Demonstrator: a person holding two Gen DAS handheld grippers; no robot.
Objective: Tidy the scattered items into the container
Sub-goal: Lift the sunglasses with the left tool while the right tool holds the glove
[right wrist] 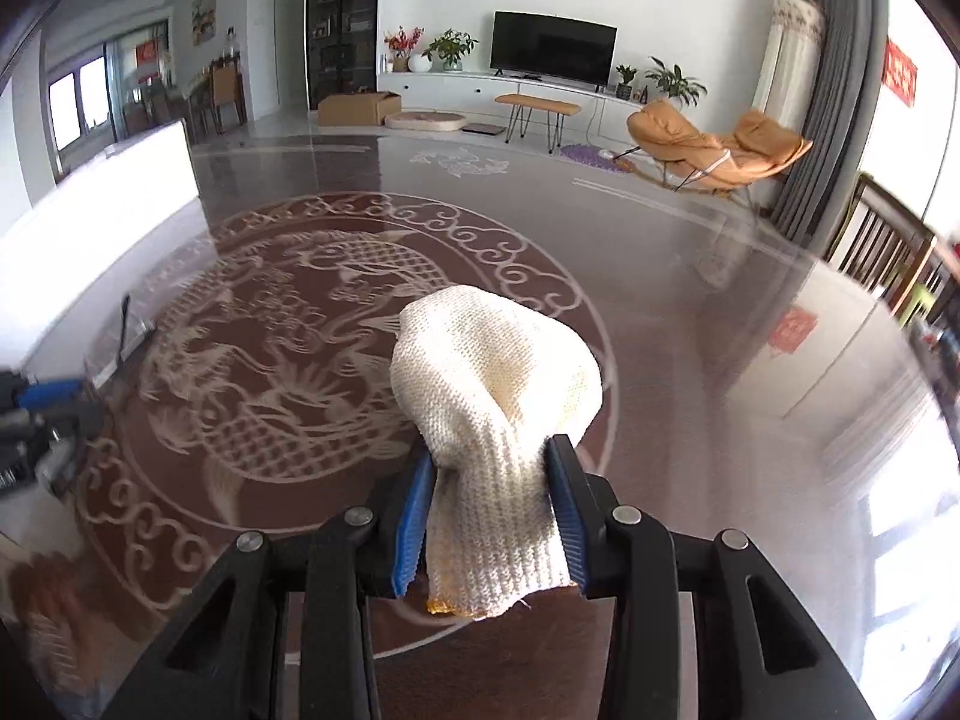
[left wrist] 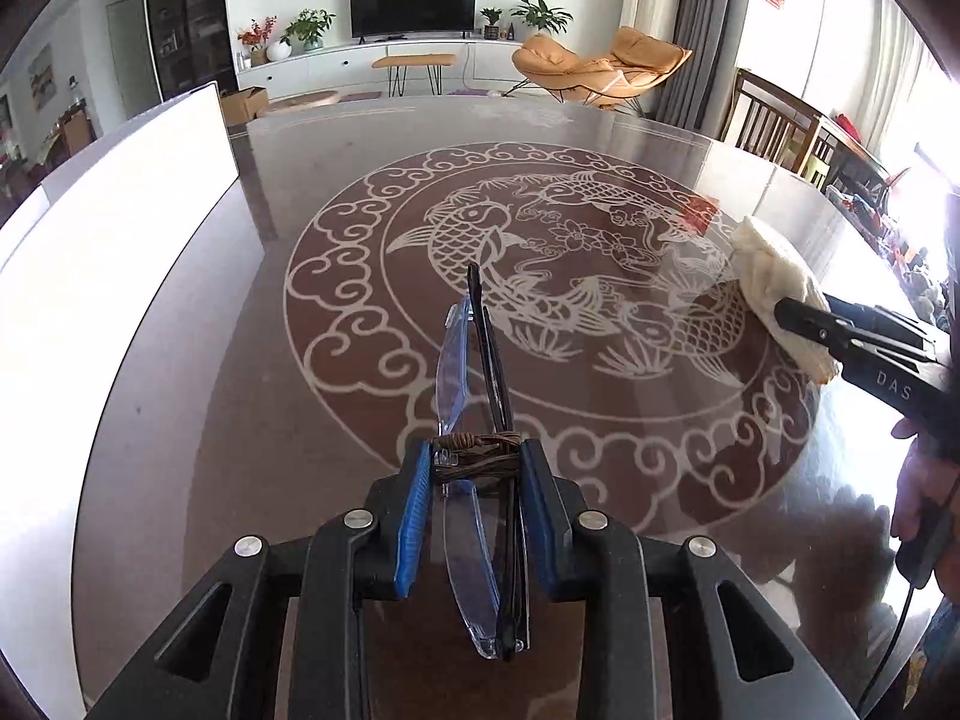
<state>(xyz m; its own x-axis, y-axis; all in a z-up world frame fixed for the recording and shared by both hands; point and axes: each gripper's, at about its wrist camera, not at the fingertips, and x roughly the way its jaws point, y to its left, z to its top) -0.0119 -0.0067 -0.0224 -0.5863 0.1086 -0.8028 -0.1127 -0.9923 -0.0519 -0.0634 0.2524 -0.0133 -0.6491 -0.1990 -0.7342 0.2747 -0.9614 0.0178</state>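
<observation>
Left wrist view: left gripper fingers clenched on folded glasses, held above the bench. Right gripper fingers pinch a knitted glove. Both are mid-carry; next, swing left to the white container and release.

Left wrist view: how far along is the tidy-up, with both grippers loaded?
Done: nothing visibly placed; the white container's inside is hidden. In hand: the left hand-held gripper is shut on folded glasses with a brown cord wrapped around them, and the right hand-held gripper is shut on a white knit glove, both above the table. Left: drop both in the container.
</observation>
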